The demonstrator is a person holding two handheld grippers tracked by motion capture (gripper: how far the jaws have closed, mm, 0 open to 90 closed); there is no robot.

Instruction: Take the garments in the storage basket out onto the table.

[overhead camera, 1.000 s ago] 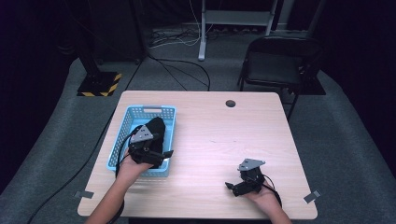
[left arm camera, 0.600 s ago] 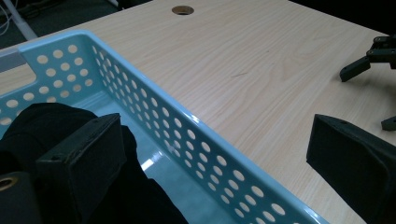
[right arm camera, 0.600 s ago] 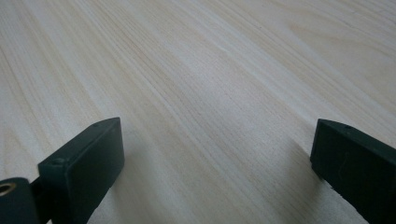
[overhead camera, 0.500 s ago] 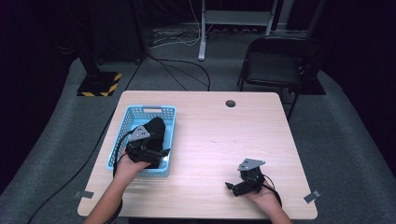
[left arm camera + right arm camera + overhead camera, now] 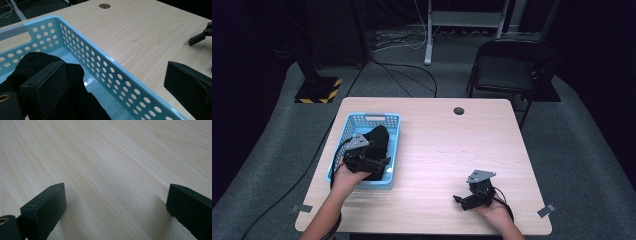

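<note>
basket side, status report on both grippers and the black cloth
Left gripper open over the blue basket, jaws straddling its wall. Black cloth in the basket, ungripped. Right gripper open, low over bare table. Nothing in the way.

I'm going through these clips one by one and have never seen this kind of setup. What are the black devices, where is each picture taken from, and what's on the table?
No robot here: a person holds a hand-held tool with two-jawed tongs in each hand. The high view looks down on a wooden table. The left tongs hover over a light blue perforated basket holding a black cloth. The right tongs sit low over bare wood near the table's front edge.

The other two pictures come from cameras riding on the tools. The left gripper view shows wide-open jaws straddling the basket wall, one over the cloth, one outside. The right gripper view shows open jaws above plain wood. Nothing is gripped.
</note>
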